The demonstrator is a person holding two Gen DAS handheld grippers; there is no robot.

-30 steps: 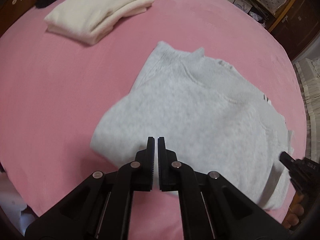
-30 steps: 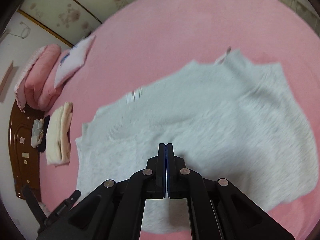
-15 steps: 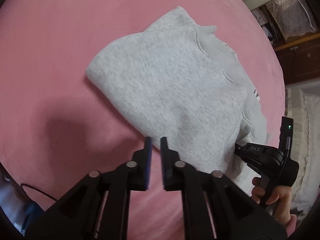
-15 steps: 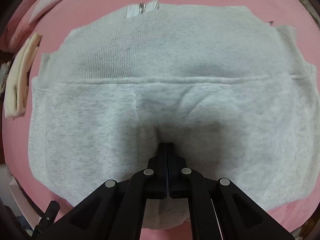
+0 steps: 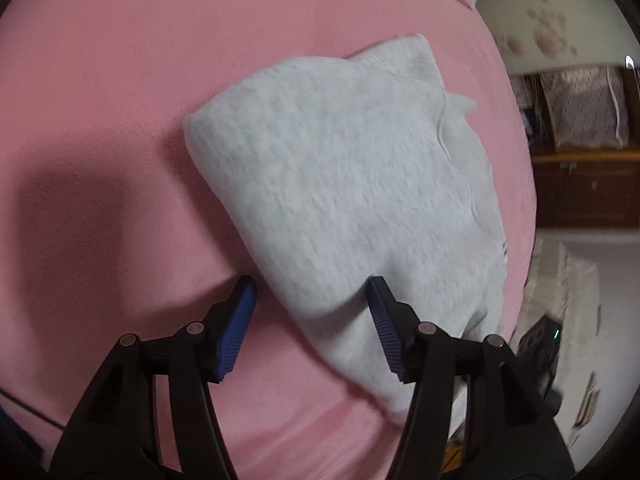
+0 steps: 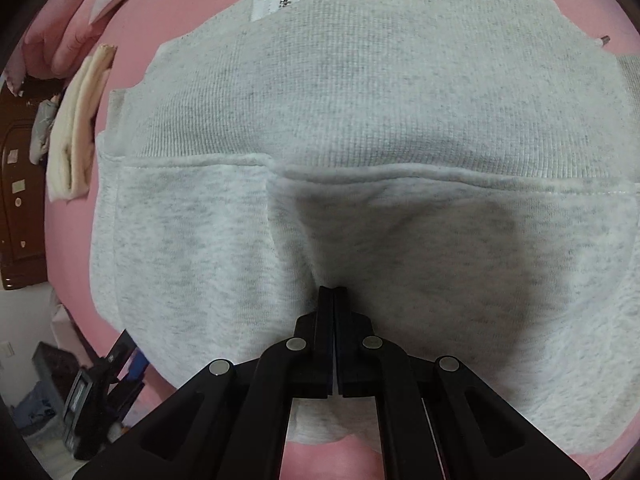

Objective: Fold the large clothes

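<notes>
A light grey sweatshirt (image 5: pixel 352 184) lies partly folded on the pink bed (image 5: pixel 120 100). My left gripper (image 5: pixel 312 292) is open, its blue-padded fingers straddling the garment's near folded edge, holding nothing. In the right wrist view the sweatshirt (image 6: pixel 360 120) fills the frame, its ribbed hem band and zipper end toward the top. My right gripper (image 6: pixel 333 292) is shut with its tips pressed down onto the fleece, denting it; I cannot see cloth between the jaws.
A folded cream garment (image 6: pixel 76 140) and pink pillows (image 6: pixel 60 40) lie at the far left of the bed. Dark wooden furniture (image 5: pixel 584 192) and a floor rug (image 5: pixel 576 300) lie beyond the bed's right edge. The other handheld gripper (image 6: pixel 100 392) shows at lower left.
My left gripper has opened wide and moved in over the sweatshirt's near edge. My right gripper has dropped from above the garment and pressed onto it, staying shut.
</notes>
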